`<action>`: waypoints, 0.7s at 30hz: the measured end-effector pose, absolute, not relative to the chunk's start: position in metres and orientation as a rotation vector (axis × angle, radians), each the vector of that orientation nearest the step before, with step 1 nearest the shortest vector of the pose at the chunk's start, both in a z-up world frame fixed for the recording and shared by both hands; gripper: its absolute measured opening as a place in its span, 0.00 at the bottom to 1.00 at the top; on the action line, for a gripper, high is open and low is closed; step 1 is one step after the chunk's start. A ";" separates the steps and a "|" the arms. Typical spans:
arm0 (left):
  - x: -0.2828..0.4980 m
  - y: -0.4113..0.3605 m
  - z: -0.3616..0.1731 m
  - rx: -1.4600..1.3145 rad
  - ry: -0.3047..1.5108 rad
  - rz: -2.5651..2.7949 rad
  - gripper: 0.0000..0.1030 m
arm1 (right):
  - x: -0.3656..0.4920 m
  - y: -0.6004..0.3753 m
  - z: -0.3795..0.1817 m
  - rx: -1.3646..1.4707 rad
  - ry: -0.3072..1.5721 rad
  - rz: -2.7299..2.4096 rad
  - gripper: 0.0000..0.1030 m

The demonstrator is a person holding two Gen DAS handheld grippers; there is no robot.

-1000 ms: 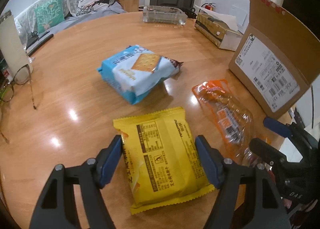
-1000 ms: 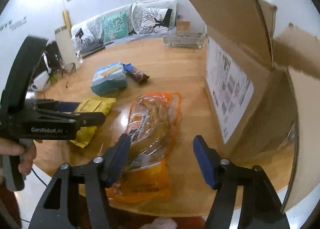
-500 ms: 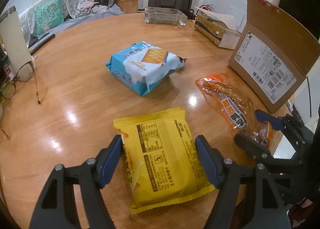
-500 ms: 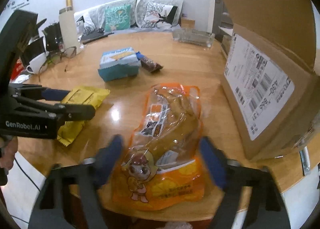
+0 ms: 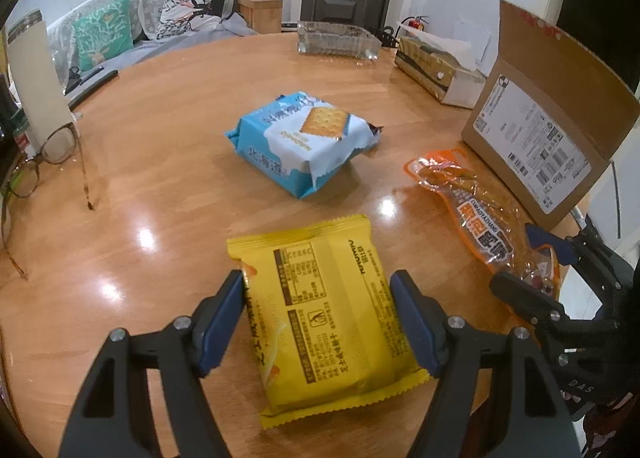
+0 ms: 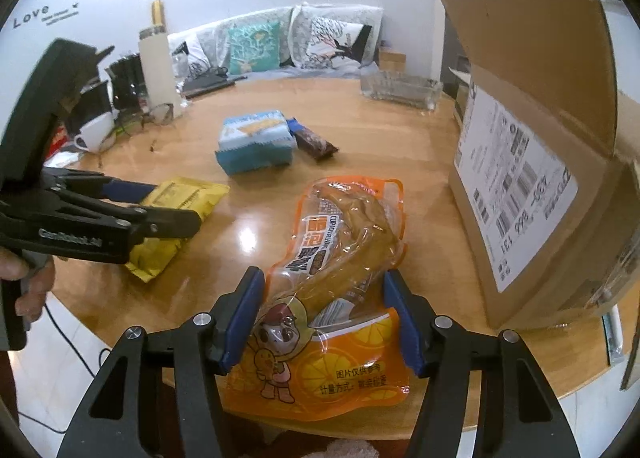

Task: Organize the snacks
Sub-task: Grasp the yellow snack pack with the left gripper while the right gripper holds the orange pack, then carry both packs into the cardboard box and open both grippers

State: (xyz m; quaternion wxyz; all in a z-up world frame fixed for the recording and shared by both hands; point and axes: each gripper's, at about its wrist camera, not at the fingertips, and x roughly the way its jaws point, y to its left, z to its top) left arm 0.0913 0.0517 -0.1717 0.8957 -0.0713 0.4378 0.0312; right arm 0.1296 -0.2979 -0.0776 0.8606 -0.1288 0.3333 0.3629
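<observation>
Now that your right gripper (image 6: pixel 324 318) has swung over the orange chicken-foot pouch (image 6: pixel 340 258), its blue pads sit on either side of the pouch's middle, where a second ago the pouch lay off to the left finger with the far finger over bare table. The jaws have also narrowed and the pads seem to be touching the film on both sides, though I cannot tell whether they are truly clamped on it or only framing it. The pouch lies flat, running straight ahead from between your fingers, its printed end hanging towards you past the table edge.

Your left gripper (image 5: pixel 320 322) has hardly shifted: it brackets the yellow biscuit packet (image 5: pixel 328 306) as before, pads close against both long edges, the packet flat on the wooden table (image 5: pixel 160 162) and reaching forward beyond the fingertips. Here too, whether it is pinched or merely straddled is not clear.

So both hands now look lined up on a snack at once. The open cardboard box (image 6: pixel 540 194) stands just to the right of your right gripper, the likely destination. The blue cracker pack (image 5: pixel 304 142) and the dark bar (image 6: pixel 314 140) beside it wait well ahead, untouched. Squeeze gently: the slick pouch may slide or crumple.
</observation>
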 end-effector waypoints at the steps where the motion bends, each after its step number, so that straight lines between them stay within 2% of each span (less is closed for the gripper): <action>1: 0.090 0.052 -0.170 -0.150 0.902 0.065 0.69 | 0.129 -0.298 -0.075 -0.263 0.702 0.770 0.56; 7: 0.075 0.067 -0.142 -0.143 0.822 0.117 0.69 | 0.120 -0.293 -0.051 -0.205 0.676 0.843 0.56; 14: 0.053 0.080 -0.057 -0.121 0.666 0.127 0.69 | 0.109 -0.280 0.011 -0.166 0.566 0.993 0.56; 21: 0.058 0.047 0.016 -0.052 0.547 0.085 0.69 | 0.117 -0.304 0.079 -0.122 0.428 1.000 0.56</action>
